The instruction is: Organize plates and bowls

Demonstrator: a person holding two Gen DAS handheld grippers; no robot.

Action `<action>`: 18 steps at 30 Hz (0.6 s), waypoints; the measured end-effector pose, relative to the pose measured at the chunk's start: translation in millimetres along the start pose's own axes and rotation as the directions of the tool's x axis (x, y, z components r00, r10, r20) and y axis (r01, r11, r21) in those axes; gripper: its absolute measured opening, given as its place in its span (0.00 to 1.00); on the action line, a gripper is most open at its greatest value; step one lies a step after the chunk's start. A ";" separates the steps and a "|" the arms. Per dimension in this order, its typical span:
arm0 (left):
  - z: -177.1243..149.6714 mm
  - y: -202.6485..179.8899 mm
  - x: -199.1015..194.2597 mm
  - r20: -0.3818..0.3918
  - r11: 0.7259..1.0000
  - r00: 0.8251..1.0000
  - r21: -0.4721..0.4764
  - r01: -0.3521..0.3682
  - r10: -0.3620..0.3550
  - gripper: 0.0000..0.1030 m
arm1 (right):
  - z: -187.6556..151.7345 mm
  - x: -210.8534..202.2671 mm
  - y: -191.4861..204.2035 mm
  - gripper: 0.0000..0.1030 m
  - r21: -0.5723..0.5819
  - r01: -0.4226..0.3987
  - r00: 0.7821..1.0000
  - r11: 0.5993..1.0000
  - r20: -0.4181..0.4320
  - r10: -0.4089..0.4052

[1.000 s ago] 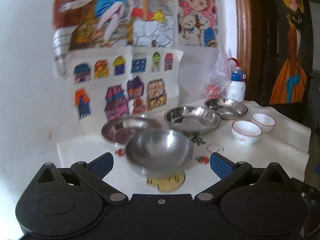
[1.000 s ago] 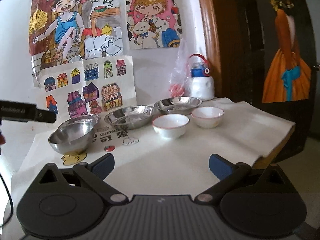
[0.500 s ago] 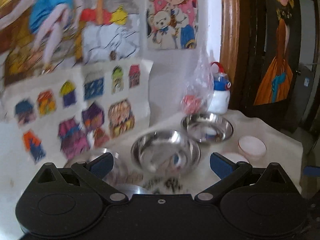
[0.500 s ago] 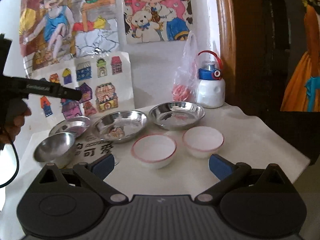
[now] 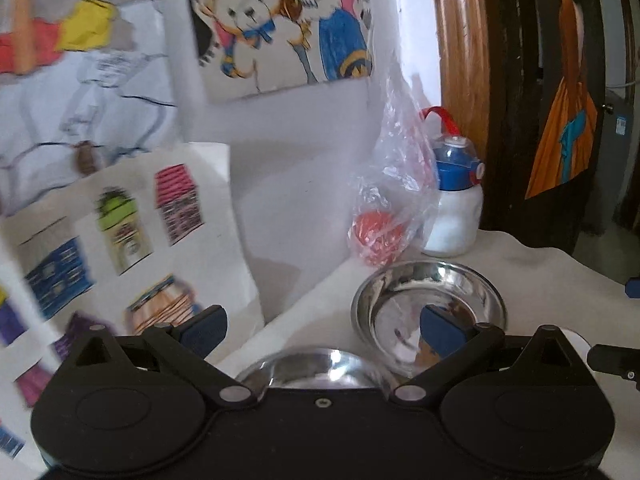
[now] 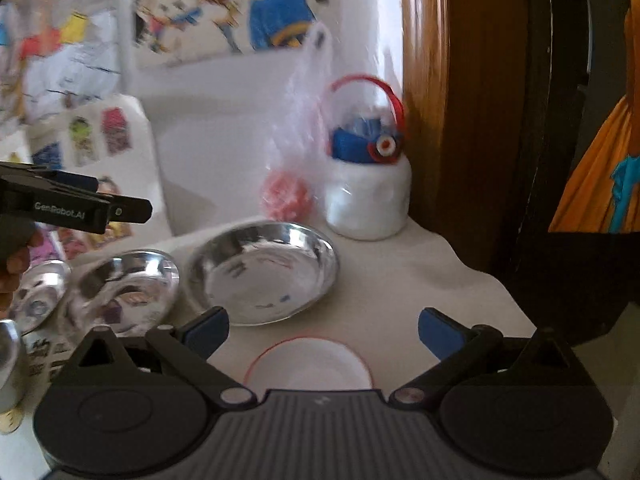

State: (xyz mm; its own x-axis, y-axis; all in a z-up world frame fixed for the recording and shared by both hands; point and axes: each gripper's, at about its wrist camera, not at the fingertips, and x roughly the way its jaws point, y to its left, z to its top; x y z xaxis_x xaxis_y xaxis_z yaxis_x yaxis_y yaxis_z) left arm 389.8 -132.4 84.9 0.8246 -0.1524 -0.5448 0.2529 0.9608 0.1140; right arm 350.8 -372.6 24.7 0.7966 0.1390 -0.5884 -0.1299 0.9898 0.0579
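At the upper left of the left wrist view we see coloured drawings (image 5: 280, 20) taped to the white wall (image 5: 304, 168), one with a white teddy bear, and below them a sheet of small painted houses (image 5: 120, 220). Right of centre hangs a clear plastic bag (image 5: 394, 184) with something red at its bottom. Just beside it, touching, stands a white bottle (image 5: 454, 216) with a blue cap and a red strap. At the upper right we find a brown wooden frame (image 5: 460, 60) and a dark panel showing a figure in an orange dress (image 5: 564, 120). A pale cloth (image 5: 540, 268) covers the surface at the lower right.
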 end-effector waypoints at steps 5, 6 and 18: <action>13.2 -1.6 51.8 -0.077 0.999 0.996 -0.025 0.046 -0.048 0.99 | 8.3 37.0 -15.9 1.00 0.052 0.020 0.999 0.998 -0.050 -0.017; 14.5 -2.2 61.2 -0.089 0.998 0.994 -0.030 0.055 -0.058 0.99 | 9.5 43.1 -17.8 1.00 0.067 0.020 0.998 0.998 -0.059 -0.016; 23.6 -14.5 142.2 -0.211 0.992 0.971 -0.079 0.097 -0.111 0.99 | 17.2 103.8 -29.1 0.94 0.199 -0.061 0.979 0.978 -0.180 0.097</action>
State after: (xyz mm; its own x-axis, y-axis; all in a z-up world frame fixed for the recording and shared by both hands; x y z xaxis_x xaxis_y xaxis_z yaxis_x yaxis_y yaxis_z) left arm 515.3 -173.4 25.4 0.6659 -0.2061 -0.7170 0.2907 0.9568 -0.0051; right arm 447.5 -386.5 -24.2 0.6607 0.2270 -0.7155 -0.0577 0.9657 0.2531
